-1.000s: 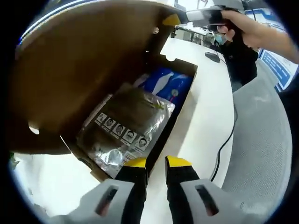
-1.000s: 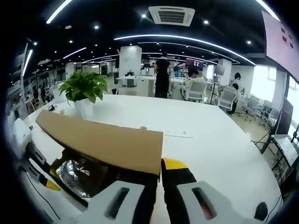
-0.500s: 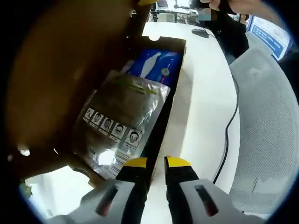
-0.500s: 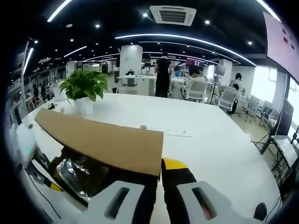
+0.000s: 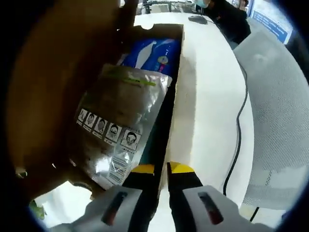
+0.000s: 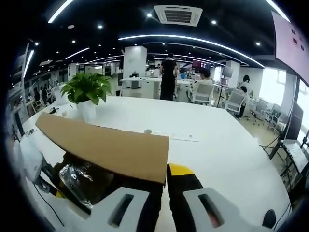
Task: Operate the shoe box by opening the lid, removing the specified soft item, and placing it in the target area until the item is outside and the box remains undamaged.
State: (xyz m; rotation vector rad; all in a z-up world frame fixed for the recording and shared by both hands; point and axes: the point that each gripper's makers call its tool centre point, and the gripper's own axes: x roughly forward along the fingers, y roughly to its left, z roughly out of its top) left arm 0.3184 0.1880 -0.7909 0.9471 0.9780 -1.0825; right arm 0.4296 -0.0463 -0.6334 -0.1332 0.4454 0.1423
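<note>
In the right gripper view, the raised cardboard lid (image 6: 108,149) is seen clamped at its corner between the jaws of the right gripper (image 6: 164,175), with a potted plant (image 6: 87,94) standing on the white table (image 6: 212,145) well beyond the fingers. In the left gripper view, the open shoe box (image 5: 166,116) is seen just ahead of the left gripper (image 5: 161,168), whose nearly closed jaws straddle the box's near wall. A silvery foil pouch (image 5: 118,123) lies inside, ahead and left of the fingers, with a blue package (image 5: 154,53) beyond it.
</note>
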